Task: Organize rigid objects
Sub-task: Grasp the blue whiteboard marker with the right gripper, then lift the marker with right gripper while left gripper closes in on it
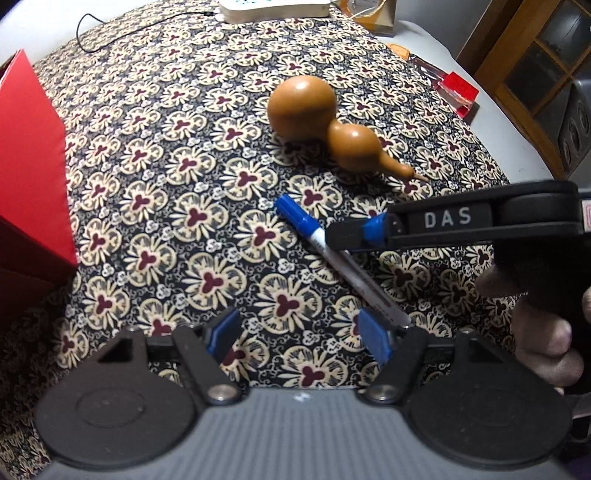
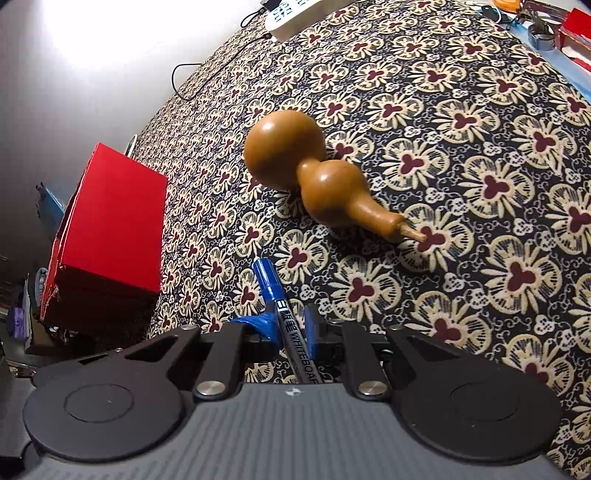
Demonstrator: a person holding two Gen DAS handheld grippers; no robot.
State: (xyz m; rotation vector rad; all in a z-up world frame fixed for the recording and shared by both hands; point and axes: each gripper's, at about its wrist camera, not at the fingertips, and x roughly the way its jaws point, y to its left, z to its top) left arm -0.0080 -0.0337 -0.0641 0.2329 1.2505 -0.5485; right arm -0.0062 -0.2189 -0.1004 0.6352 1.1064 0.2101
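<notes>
A blue-capped whiteboard marker (image 1: pixel 317 238) lies on the patterned cloth (image 1: pixel 166 206). My right gripper (image 2: pixel 290 326) is shut on the marker (image 2: pixel 280 302), whose cap points ahead; in the left wrist view the right gripper (image 1: pixel 354 234) reaches in from the right over the marker. A brown gourd (image 1: pixel 325 127) lies on its side beyond the marker, also in the right wrist view (image 2: pixel 314 173). My left gripper (image 1: pixel 299 334) is open and empty, just short of the marker's tail end.
A red box (image 1: pixel 29 177) stands at the left, also in the right wrist view (image 2: pixel 110 225). A white device with a black cable (image 1: pixel 273 9) lies at the far edge. A red-and-clear case (image 1: pixel 456 92) lies at the far right.
</notes>
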